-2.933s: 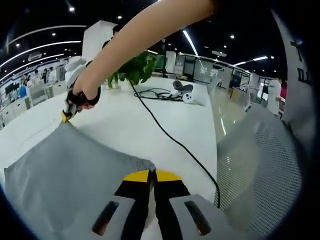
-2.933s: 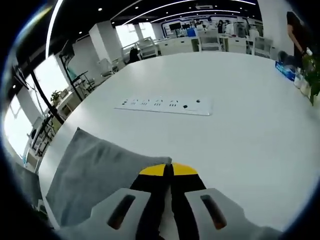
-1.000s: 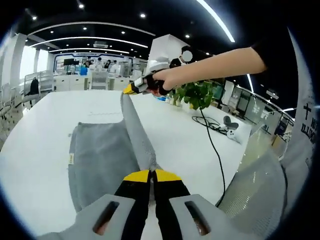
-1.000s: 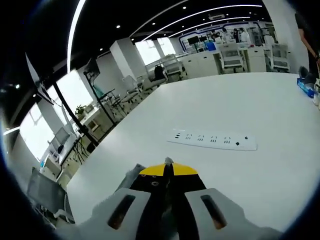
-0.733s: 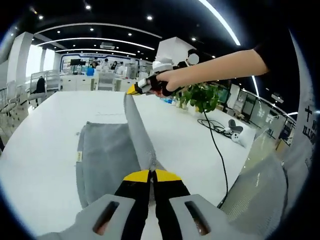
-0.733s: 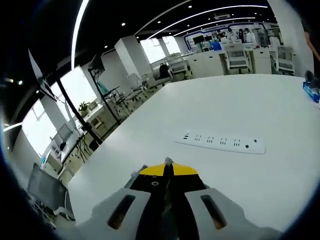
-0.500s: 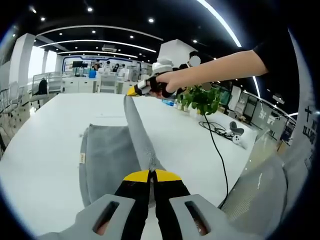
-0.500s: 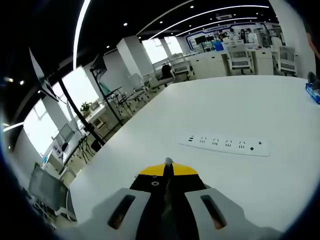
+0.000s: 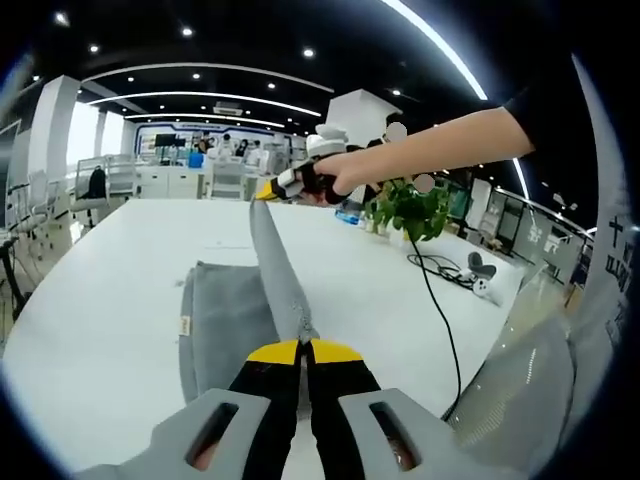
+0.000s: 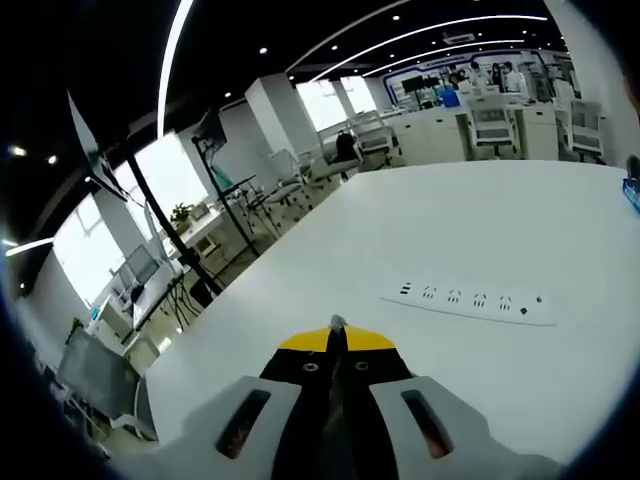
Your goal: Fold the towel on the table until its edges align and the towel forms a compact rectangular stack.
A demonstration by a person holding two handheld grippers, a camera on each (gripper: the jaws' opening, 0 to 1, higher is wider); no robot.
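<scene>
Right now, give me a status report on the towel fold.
Left gripper and right gripper both shut on towel. One edge lifted taut, rest flat on table. Power strip lies well clear.

you are lifting the towel [image 9: 262, 300] off the table [image 9: 90, 300] where it was lying flat: its near edge is now stretching taut between your left gripper [image 9: 303, 350] and your right gripper [image 9: 268, 190], raised far ahead, while the rest is draping down to the left.
</scene>
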